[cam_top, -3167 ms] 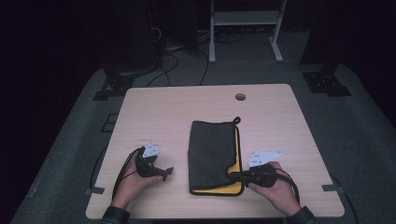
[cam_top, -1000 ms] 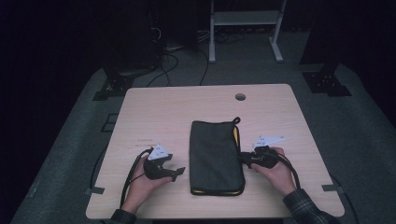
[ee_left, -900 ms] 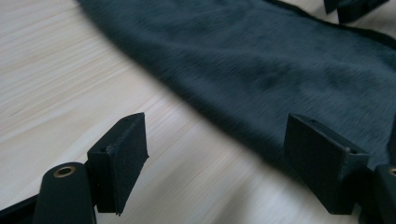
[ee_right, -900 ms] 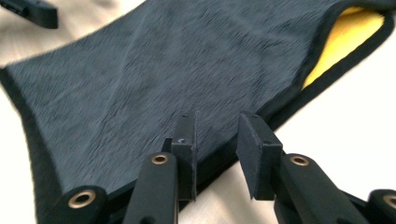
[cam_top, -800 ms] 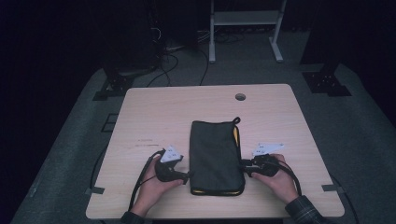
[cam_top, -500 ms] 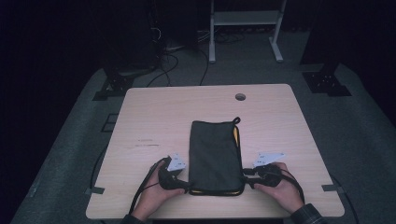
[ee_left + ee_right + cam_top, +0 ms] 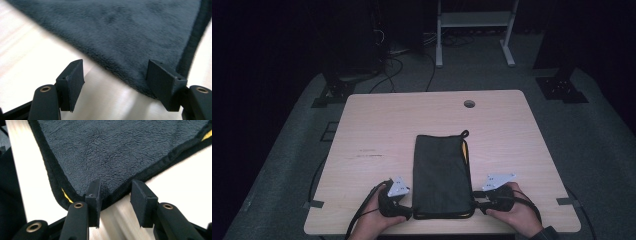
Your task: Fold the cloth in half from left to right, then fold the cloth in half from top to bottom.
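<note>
Dark grey fleece cloth with black hem and yellow trim (image 7: 441,172): no label, tag or brand can be read on it in any view.
Pale wooden tabletop (image 7: 382,125): a faint dark mark lies left of the cloth in the high view, too small and blurred to read as writing.
Grey three-cornered plate on the left tool (image 7: 406,210): bare, no number or sign legible.
Grey three-cornered plate on the right tool (image 7: 477,204): bare as well, nothing legible.
Black jaws in the two gripper views: plain surfaces, no marking.
Readable text overall: none.
</note>
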{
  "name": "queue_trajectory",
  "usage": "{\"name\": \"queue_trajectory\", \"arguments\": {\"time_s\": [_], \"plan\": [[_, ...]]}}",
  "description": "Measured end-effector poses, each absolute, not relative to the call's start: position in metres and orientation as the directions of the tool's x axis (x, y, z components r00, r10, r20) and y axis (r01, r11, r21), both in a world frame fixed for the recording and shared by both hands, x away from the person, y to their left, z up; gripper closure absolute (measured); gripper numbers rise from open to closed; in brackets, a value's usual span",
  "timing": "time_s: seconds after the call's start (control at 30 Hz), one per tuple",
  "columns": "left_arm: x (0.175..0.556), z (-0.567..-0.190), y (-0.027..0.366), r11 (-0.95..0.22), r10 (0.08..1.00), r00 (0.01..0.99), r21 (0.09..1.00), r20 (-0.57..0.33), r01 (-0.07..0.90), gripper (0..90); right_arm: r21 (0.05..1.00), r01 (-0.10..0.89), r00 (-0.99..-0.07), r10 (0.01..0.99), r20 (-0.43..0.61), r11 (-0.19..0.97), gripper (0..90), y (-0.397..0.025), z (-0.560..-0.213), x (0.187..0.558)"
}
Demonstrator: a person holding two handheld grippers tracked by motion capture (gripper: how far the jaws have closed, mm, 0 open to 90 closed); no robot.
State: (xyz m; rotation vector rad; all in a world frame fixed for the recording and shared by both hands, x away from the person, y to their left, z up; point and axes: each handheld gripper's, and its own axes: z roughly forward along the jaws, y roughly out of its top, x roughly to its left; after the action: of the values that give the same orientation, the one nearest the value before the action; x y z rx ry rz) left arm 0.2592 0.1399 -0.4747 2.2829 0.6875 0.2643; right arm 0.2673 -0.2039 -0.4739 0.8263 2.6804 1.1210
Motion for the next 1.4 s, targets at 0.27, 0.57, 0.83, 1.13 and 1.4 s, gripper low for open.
{"name": "queue_trajectory", "arguments": {"time_s": [0.27,0.57,0.83,1.13,1.4], "plan": [[0.268,-0.465,0.142,-0.553,0.560,0.828,0.736,-0.018,0.390,23.9,0.722,0.440,-0.835,0.539,0.111,0.533,54.8,-0.211,-0.470,0.276],[0.310,-0.454,0.149,-0.499,0.604,0.796,0.764,-0.031,0.408,22.9,0.764,0.462,-0.776,0.622,0.103,0.451,50.3,-0.214,-0.459,0.325],[0.347,-0.441,0.151,-0.469,0.632,0.775,0.790,-0.012,0.395,26.8,0.780,0.469,-0.750,0.653,0.103,0.415,48.7,-0.211,-0.450,0.358],[0.394,-0.436,0.147,-0.450,0.651,0.759,0.791,-0.028,0.415,28.5,0.794,0.495,-0.709,0.692,0.136,0.352,47.2,-0.211,-0.449,0.395],[0.428,-0.441,0.138,-0.443,0.659,0.750,0.781,-0.049,0.440,26.5,0.793,0.506,-0.695,0.705,0.141,0.340,46.3,-0.205,-0.452,0.418]]}}
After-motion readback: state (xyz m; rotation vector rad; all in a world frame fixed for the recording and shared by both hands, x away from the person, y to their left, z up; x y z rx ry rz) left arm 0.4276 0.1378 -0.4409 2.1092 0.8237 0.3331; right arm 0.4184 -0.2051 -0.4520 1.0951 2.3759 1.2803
